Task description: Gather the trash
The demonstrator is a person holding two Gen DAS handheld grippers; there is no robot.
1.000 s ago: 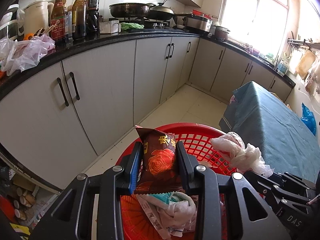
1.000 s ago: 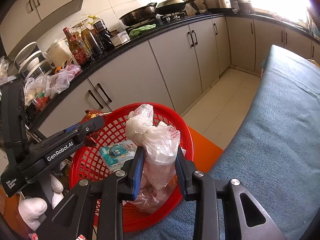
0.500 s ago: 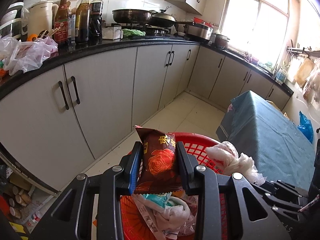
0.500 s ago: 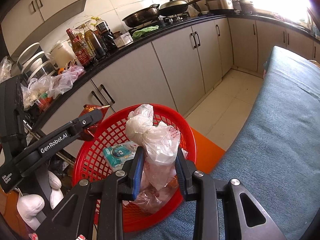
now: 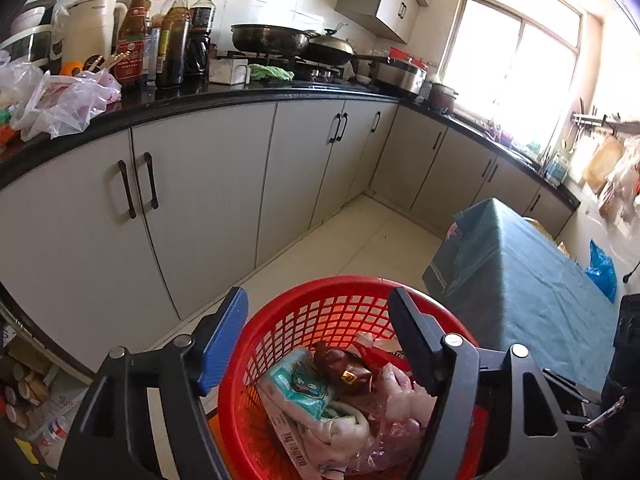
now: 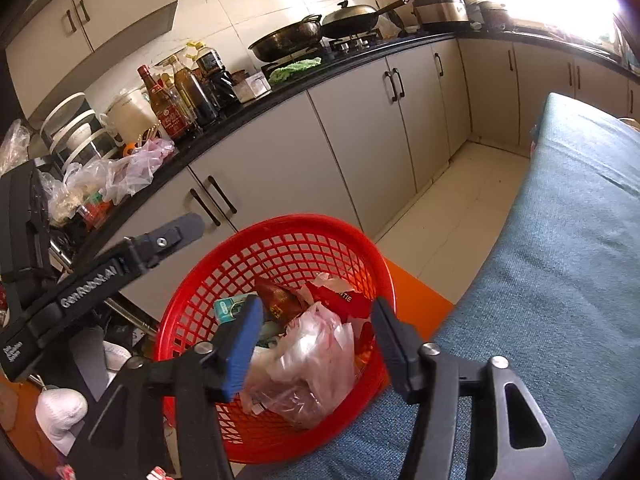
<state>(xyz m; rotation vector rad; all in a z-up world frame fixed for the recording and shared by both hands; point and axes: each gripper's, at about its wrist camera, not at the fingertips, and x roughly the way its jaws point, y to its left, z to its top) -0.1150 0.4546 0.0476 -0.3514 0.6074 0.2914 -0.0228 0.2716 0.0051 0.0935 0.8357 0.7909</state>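
Left wrist view: both grippers over red basket (image 5: 280,320), kitchen floor beside blue-covered table (image 5: 532,280).
Basket holds clear plastic bag (image 6: 316,344), brown snack packet (image 5: 344,372) and tissue pack (image 5: 298,384). L gripper (image 5: 316,336) and R gripper (image 6: 316,332): jaws just been opening, now apart w/ nothing between them.

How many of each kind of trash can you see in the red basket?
Snack wrappers: 2, the brown wrapper and the red wrapper
Tissue pack: 1
Clear plastic bag: 1
Total: 4 that show clearly; more crumpled bits lie underneath, too jumbled to count.
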